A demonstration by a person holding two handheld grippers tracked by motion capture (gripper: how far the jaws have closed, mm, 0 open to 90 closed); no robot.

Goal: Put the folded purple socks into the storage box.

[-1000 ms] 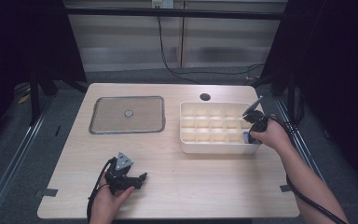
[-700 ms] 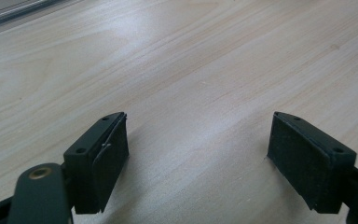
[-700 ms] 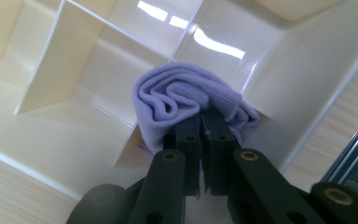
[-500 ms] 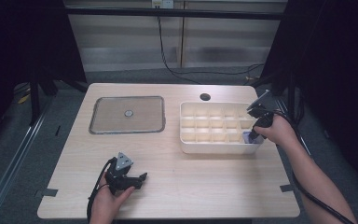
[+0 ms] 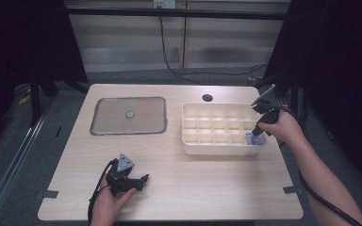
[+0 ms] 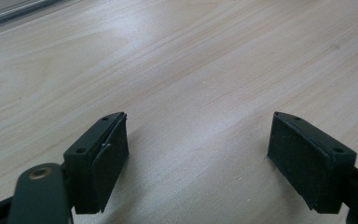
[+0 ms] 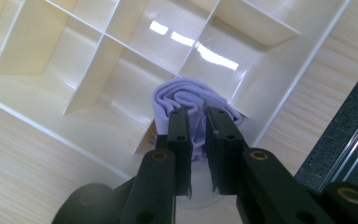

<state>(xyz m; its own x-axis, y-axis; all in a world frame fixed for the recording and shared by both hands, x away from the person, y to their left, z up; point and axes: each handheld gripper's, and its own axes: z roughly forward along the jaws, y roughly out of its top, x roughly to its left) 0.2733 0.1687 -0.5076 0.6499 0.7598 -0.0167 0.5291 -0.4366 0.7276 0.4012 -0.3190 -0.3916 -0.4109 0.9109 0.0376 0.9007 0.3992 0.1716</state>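
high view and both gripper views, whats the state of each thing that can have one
lilac cloth: bunched up in the near right corner compartment of the organiser.
divided organiser: open-topped, other compartments look empty.
flat lid: lying flat on the table, off the organiser.
right gripper: jaws just been opening, narrow gap, above the cloth.
left gripper: jaws wide, nothing between them.

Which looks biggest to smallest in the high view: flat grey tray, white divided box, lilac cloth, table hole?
1. white divided box and flat grey tray: look alike in size, too close to rank.
2. lilac cloth.
3. table hole, close to the cloth's visible part.
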